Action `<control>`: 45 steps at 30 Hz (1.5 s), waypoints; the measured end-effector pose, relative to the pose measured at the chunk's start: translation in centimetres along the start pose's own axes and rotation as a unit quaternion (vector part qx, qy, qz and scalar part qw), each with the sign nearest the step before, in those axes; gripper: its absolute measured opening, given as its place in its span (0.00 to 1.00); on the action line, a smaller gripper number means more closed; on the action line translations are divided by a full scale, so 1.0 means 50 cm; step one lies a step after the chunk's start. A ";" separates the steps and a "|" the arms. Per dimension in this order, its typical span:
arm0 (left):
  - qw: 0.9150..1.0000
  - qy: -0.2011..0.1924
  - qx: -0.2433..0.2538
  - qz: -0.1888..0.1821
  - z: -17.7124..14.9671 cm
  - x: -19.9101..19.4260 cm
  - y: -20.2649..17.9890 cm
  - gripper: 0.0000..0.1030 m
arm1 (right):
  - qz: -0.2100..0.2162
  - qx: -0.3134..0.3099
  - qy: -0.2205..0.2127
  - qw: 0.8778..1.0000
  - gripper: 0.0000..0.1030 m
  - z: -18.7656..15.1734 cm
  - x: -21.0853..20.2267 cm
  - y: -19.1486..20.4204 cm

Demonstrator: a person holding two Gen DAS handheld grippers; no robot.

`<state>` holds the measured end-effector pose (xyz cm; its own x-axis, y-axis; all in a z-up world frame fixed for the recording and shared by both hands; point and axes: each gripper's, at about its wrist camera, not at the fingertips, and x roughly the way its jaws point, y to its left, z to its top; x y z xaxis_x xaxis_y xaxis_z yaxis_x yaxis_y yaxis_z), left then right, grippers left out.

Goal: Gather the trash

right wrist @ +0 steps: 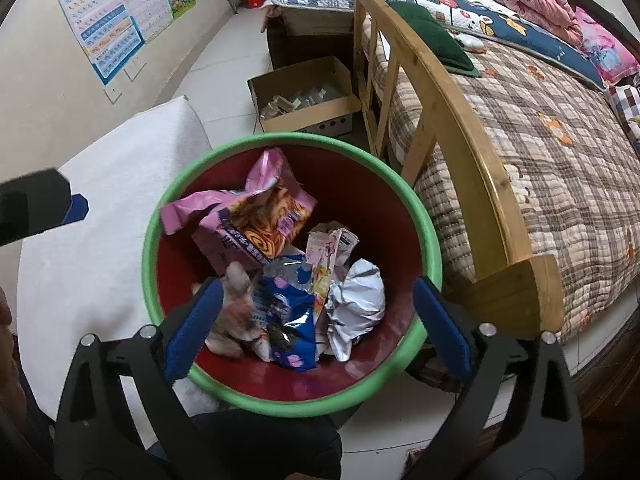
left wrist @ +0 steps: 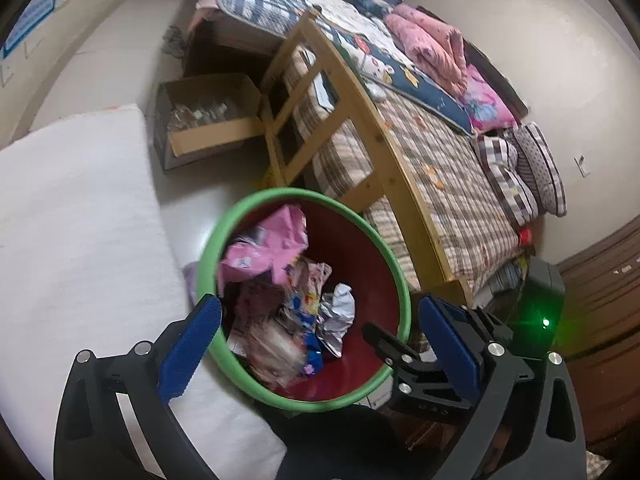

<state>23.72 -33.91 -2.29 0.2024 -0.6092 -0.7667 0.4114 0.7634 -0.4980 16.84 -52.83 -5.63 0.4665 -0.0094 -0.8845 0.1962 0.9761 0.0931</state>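
A red bin with a green rim stands on the floor between a white pad and the bed. It holds several wrappers: a pink snack bag, a blue wrapper, a crumpled silver wrapper and a small carton. A blurred pale wrapper shows just inside my right gripper's left finger. My left gripper is open and empty above the bin. My right gripper is open above the bin; its body shows in the left wrist view.
A wooden bed frame with a plaid quilt stands right of the bin. An open cardboard box sits on the floor behind. A white pad lies left. Posters hang on the wall.
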 end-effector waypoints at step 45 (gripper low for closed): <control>0.913 -0.245 -0.060 0.322 -0.435 -0.557 0.386 0.92 | 0.061 -0.120 -0.202 0.970 0.95 -0.208 -0.228 0.596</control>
<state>6.72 2.45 0.64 0.7528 -0.0267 -0.6577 -0.0277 0.9970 -0.0722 8.41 -21.39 2.48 0.7826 0.0721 -0.6183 -0.0659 0.9973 0.0329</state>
